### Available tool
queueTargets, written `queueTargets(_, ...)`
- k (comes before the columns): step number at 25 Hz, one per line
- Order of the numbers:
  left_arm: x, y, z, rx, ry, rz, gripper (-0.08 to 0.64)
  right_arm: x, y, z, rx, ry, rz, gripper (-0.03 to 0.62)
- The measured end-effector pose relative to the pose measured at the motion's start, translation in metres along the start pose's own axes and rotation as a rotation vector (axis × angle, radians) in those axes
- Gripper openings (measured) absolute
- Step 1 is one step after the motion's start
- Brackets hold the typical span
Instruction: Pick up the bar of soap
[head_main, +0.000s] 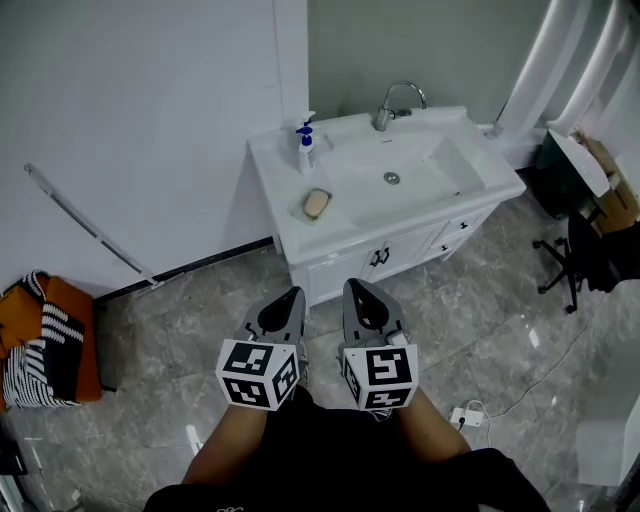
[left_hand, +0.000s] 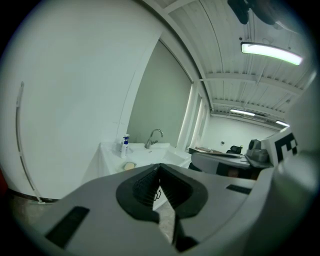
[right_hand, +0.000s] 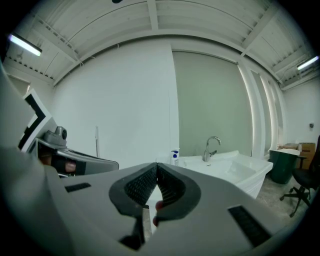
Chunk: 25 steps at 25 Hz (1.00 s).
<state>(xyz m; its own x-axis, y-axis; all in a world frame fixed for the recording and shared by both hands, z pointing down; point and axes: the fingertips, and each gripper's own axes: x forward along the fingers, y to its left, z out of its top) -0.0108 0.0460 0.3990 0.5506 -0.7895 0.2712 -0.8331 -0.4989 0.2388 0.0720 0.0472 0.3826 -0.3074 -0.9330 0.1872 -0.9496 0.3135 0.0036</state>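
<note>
Tan soap bar (head_main: 316, 203), prob. in dish (head_main: 303, 211)

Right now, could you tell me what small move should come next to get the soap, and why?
Probably carry the left gripper forward toward the vanity, opening its jaws on the way. The bar of soap lies on the counter left of the basin, beside the pump bottle, well beyond both grippers, and both it and the right gripper are shut, holding nothing.
</note>
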Motion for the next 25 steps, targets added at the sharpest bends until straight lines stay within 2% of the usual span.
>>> queueTargets(8, 0.019, 0.012, -0.004, -0.025, 0.021, 0.001, 0.008, 0.021, -0.004, -0.005, -0.015, 0.029, 0.007, 0.008)
queueTargets(16, 0.05, 0.028, 0.009, -0.041, 0.024, -0.021, 0.008, 0.049, -0.025, -0.003, -0.018, 0.046, -0.032, 0.008)
queueTargets(22, 0.079, 0.059, 0.005, -0.052, 0.061, 0.012, 0.008, 0.083, -0.032, -0.013, -0.025, 0.101, -0.03, 0.008)
queueTargets(25, 0.096, 0.07, 0.005, -0.017, 0.082, 0.022, 0.008, 0.103, -0.036, -0.016, -0.004, 0.129, -0.022, 0.008)
